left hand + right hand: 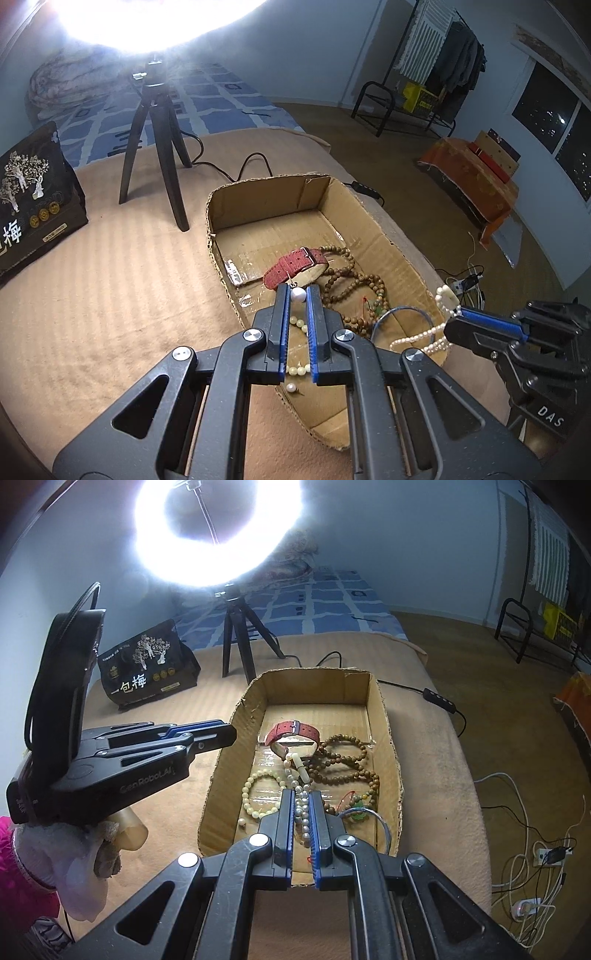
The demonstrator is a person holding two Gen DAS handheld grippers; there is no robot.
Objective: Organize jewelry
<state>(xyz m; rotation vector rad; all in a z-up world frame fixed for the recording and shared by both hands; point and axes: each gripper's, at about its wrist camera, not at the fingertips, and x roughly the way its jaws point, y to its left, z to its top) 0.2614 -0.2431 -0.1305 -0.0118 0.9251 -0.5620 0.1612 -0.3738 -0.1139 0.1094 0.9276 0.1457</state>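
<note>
An open cardboard box (pixel 258 186) (pixel 384 716) lies on the tan bed cover. In it are a red watch strap (pixel 295 267) (pixel 291 731), brown wooden bead strands (pixel 354 284) (pixel 343 764), a cream bead bracelet (pixel 251 794), a thin blue bangle (pixel 402 312) and a loose pearl earring (pixel 291 387). My left gripper (pixel 297 290) (pixel 233 734) hovers over the box's left side, shut on a white pearl earring (pixel 298 294). My right gripper (pixel 302 795) (pixel 452 319) is shut on a pearl necklace (pixel 302 814) (pixel 417 338), which hangs over the box's near end.
A ring light on a black tripod (pixel 159 147) (pixel 236 642) stands behind the box, its cable (pixel 255 162) trailing past the far rim. A black printed bag (pixel 33 199) (pixel 147 668) sits at the left. A gloved hand (pixel 74 856) holds the left gripper. The bed's edge drops off to the right.
</note>
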